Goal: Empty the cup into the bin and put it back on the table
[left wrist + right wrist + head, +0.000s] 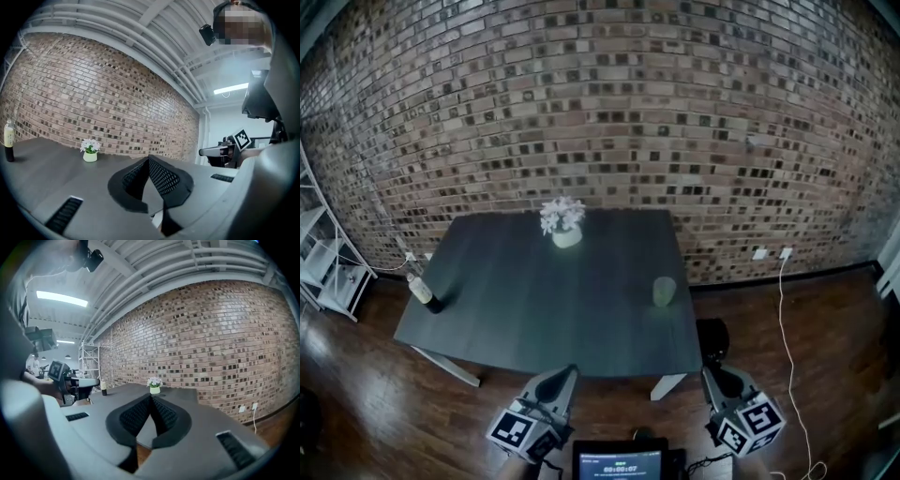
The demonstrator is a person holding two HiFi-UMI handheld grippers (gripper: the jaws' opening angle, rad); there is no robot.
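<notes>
Left tool [566, 373], right tool [711, 373] both pinched closed, empty, held level before table [516, 309]; cup [664, 292] apparently upright.

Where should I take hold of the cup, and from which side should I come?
Grip the cup by its side wall, about mid-height, coming level from the near edge with the right tool. It seems to stand upright and alone near the table's right edge, so both sides are free. The tool's jaws are together now and must open first.
</notes>
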